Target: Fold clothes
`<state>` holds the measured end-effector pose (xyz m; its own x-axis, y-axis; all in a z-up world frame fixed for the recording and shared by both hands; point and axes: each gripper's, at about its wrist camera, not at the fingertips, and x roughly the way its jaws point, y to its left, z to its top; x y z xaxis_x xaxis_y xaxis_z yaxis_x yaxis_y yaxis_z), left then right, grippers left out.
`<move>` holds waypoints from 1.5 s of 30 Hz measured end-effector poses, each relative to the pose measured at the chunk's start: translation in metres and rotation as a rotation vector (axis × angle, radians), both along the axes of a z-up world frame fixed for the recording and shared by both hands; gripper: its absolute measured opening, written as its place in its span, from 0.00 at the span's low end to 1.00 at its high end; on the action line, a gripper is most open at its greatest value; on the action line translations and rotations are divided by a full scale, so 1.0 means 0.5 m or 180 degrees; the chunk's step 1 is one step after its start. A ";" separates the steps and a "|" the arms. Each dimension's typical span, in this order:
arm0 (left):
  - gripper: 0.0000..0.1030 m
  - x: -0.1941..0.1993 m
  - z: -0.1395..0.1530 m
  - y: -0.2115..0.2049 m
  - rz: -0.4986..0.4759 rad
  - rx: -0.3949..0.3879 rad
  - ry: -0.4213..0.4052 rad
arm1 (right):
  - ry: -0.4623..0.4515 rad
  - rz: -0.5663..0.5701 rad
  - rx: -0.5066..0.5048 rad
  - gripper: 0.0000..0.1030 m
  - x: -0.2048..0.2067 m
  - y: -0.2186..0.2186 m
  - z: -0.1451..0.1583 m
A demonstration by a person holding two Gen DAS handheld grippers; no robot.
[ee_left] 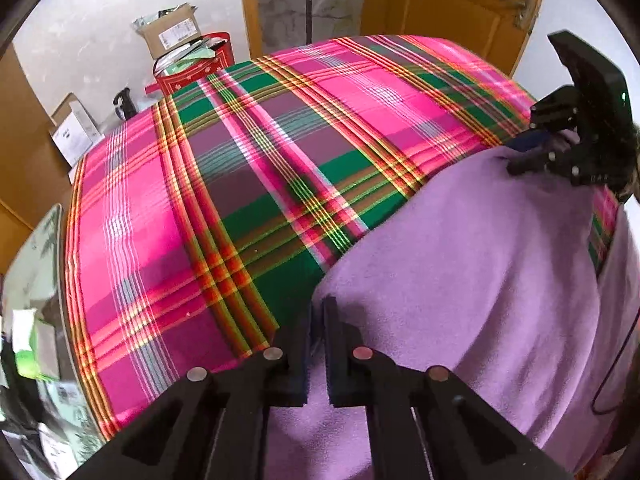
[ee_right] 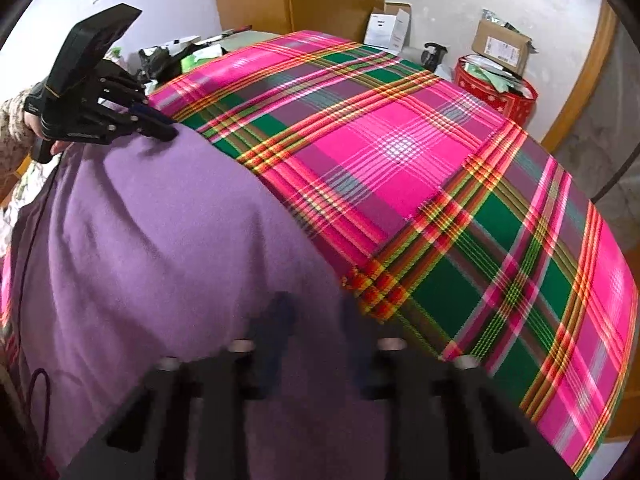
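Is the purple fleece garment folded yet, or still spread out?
Cannot tell for sure: the purple fleece garment lies broad and smooth over the plaid cloth, with no fold line visible, but its near edges are out of view.

The left gripper (ee_left: 317, 354) has its jaws nearly together on the purple cloth's (ee_left: 480, 264) edge. The cloth lies on a plaid sheet (ee_left: 240, 168). The right gripper (ee_left: 520, 160) touches its far corner.

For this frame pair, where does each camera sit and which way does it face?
Left wrist: rides the left gripper, looking forward over the purple garment on the plaid cloth; own fingers at the bottom, the right gripper at the far right.
Right wrist: rides the right gripper, blurred, facing the same garment; the left gripper and a hand show at upper left.
Shared: garment, plaid cloth, red bin.
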<state>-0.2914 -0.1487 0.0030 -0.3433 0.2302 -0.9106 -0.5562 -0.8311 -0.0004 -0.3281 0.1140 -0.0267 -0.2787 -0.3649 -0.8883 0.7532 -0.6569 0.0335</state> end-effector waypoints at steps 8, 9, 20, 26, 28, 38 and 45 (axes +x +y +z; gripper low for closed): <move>0.04 -0.015 0.019 -0.011 0.0239 0.0000 0.0183 | 0.0182 -0.0092 0.0004 0.08 0.005 0.000 0.012; 0.04 -0.018 0.022 -0.013 0.0273 0.0005 0.0211 | 0.0230 -0.0112 0.0013 0.08 0.005 -0.002 0.015; 0.04 -0.054 0.023 -0.037 0.0643 0.0034 0.0294 | 0.0706 -0.0269 0.0209 0.08 -0.047 -0.042 0.033; 0.04 -0.074 0.013 -0.047 0.0757 0.0025 0.0264 | 0.0820 -0.0229 0.0353 0.08 -0.071 -0.064 0.018; 0.04 -0.076 0.007 -0.048 0.0773 0.0004 0.0259 | 0.0869 -0.0228 0.0401 0.08 -0.075 -0.071 0.013; 0.07 -0.077 0.008 -0.063 0.0959 0.0173 0.0095 | 0.0827 -0.0424 0.0287 0.27 -0.073 -0.045 0.036; 0.07 -0.023 0.050 -0.100 0.1137 0.0365 0.0088 | 0.0856 -0.0685 0.0092 0.28 -0.038 0.034 0.104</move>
